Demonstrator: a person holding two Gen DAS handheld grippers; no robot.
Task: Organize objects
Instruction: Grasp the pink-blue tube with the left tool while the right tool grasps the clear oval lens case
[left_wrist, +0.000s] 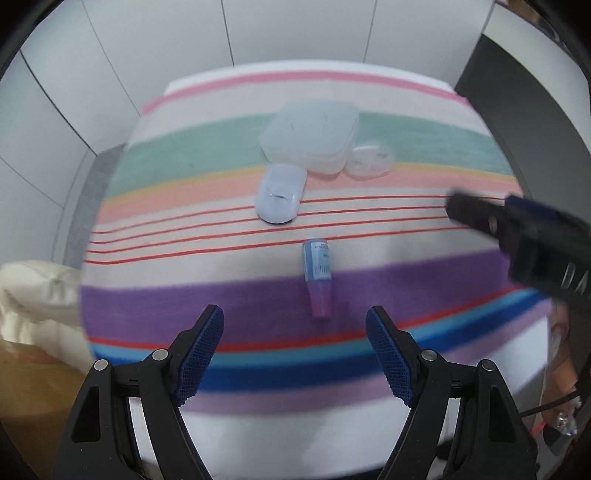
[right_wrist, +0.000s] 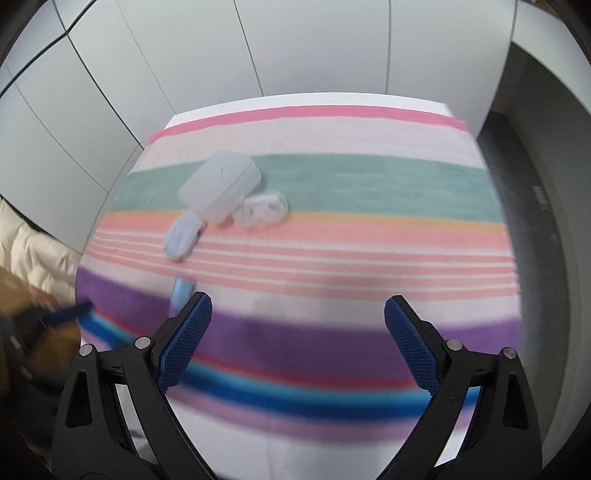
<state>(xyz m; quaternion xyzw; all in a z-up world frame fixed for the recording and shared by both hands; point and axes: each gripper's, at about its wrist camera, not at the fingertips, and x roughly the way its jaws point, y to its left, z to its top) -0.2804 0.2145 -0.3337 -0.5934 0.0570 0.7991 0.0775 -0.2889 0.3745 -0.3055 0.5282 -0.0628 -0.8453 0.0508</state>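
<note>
On the striped cloth (left_wrist: 184, 288), a white mouse (left_wrist: 280, 195) is seen at left, touching a translucent lidded box (left_wrist: 314, 134); contents can't be made out. A small clear oval case (left_wrist: 371, 160) sits just right of the box. A blue/pink tube (left_wrist: 318, 275) lies nearer, apart from the rest. Both views are blurred; the tube is partly hidden in the right wrist view. Left gripper (left_wrist: 295, 321) and right gripper (right_wrist: 298, 310) are angled steeply down, jaws spread, nothing held.
</note>
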